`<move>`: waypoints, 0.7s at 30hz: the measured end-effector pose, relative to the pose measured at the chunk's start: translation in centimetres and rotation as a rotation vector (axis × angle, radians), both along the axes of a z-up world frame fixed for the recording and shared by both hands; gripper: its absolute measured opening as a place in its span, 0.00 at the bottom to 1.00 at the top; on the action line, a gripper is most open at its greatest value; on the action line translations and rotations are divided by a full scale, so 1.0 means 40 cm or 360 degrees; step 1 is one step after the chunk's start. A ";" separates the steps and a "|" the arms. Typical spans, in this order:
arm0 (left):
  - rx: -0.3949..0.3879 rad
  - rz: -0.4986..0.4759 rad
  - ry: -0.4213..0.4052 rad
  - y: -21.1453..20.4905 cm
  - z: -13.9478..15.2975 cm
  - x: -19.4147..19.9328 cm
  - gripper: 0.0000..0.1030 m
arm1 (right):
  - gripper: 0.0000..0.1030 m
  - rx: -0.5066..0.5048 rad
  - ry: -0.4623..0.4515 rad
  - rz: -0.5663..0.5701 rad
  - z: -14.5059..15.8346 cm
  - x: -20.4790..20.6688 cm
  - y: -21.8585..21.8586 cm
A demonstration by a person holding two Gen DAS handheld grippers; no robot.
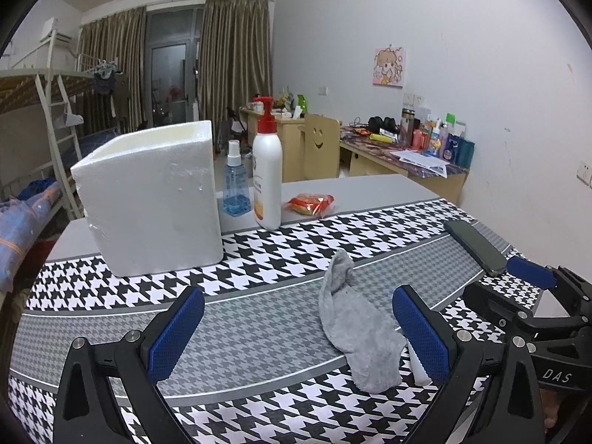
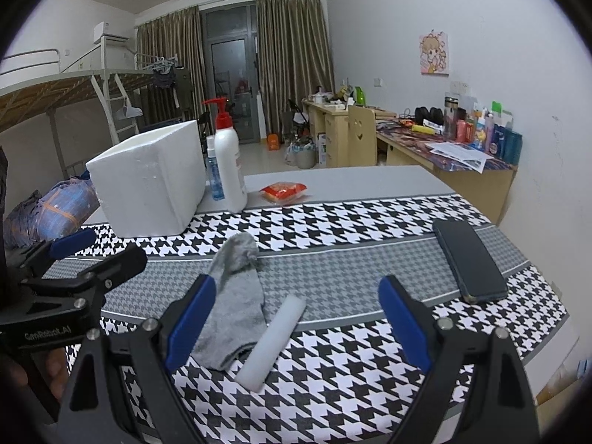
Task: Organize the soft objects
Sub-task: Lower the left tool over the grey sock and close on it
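hidden or unclear: the white foam roll (image 2: pixel 272 340) shows whole only in the right wrist view; in the left wrist view it is mostly behind the left gripper's right finger, a white sliver showing. inside of the foam box (image 1: pixel 148 196) not visible from either view. label text on the lotion pump bottle (image 1: pixel 267 170) too small to read. blue spray bottle (image 1: pixel 235 185) half covered by the pump bottle in the right wrist view. contents of the red snack packet (image 1: pixel 310 202) unclear.

left gripper (image 1: pixel 296 329): fingers spread wide, holding nothing; the grey sock (image 1: pixel 355 318) lies between them, close to the right finger, contact not certain.

right gripper (image 2: pixel 296 318): fingers spread wide, holding nothing; sock and foam roll lie between them, the sock's lower part just beside the left finger.

placement: sock and roll side by side near the front edge of the table, on the houndstooth cloth (image 2: pixel 351 222), roll touching the sock's lower end. dark phone (image 2: pixel 470 261) near the right edge. foam box toward the back left, bottles just beside it, packet near the back edge.
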State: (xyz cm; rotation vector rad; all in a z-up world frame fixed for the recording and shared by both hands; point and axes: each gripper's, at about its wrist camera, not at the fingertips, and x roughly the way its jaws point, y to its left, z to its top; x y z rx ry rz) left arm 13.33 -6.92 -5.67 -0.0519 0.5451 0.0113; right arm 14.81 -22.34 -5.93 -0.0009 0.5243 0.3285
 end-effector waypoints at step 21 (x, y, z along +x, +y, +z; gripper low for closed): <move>0.0033 -0.0094 0.0182 -0.034 -0.069 0.063 0.99 | 0.90 -0.0017 0.0125 0.0004 -0.066 0.019 -0.028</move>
